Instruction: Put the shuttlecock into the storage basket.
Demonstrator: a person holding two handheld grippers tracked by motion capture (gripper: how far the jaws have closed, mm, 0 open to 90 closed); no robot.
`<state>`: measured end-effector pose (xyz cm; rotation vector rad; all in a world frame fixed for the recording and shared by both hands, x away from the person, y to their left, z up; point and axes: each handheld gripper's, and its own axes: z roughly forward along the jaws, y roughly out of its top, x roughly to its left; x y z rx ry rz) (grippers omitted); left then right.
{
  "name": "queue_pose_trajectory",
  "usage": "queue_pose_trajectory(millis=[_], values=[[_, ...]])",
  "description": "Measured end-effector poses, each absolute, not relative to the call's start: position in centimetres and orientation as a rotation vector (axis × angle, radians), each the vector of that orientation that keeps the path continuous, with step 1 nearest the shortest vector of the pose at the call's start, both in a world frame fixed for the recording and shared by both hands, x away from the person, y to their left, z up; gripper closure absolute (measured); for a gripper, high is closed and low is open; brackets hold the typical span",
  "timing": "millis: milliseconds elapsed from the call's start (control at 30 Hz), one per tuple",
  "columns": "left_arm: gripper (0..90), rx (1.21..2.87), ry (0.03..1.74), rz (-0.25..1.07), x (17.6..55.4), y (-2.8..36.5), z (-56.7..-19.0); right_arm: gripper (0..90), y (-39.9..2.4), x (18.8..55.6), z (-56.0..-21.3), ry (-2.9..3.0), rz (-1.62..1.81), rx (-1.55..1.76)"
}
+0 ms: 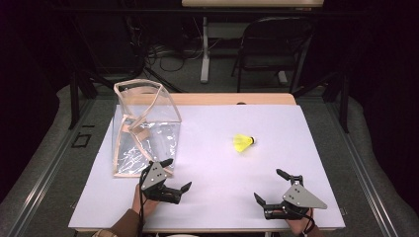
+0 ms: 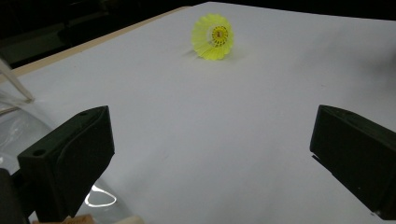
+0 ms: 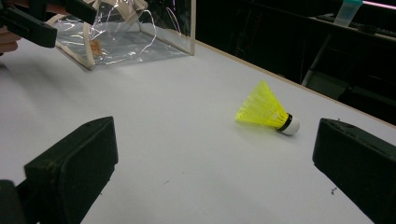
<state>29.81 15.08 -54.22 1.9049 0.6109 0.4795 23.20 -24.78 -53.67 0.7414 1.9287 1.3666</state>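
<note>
White table (image 1: 207, 197), dark room.

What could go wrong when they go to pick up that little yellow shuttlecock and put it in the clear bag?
The shuttlecock lies on its side on the smooth white table, so a jaw nudging it might roll it away. Its skirt looks thin, and a hard squeeze by the right gripper could crush it. The clear bag looks floppy, with straps sagging into its mouth, so the left gripper beside it could tip it.

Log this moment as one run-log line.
left gripper: open, by bag | right gripper: open, empty | shuttlecock: lying on table, untouched
</note>
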Motion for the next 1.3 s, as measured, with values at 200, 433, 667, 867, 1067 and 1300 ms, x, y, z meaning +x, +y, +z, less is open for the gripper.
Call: queue_pose_trajectory(millis=[200, 433, 667, 867, 1067, 1300], values=[[0.0, 1.924, 0.593, 0.462, 30.8, 13.5, -54.0, 0.0, -24.8, 23.2, -53.6, 1.929, 1.369, 0.746], [0.0, 1.928, 0.587, 0.446, 32.3, 11.6, -53.4, 0.0, -24.8, 23.3, -53.7, 1.935, 1.372, 0.748], [0.0, 1.954, 0.575, 0.42, 33.6, 9.1, -53.0, 0.0, -24.6, 23.2, -53.7, 1.936, 1.37, 0.745], [0.0, 1.982, 0.561, 0.411, 34.5, 7.3, -52.8, 0.0, -24.8, 23.3, -53.7, 1.938, 1.379, 0.751], [0.0, 2.011, 0.557, 0.396, 35.4, 5.4, -52.9, 0.0, -24.8, 23.3, -53.7, 1.943, 1.371, 0.749], [0.0, 2.043, 0.555, 0.391, 36.1, 3.9, -53.1, 0.0, -24.8, 23.4, -53.8, 1.943, 1.379, 0.756]])
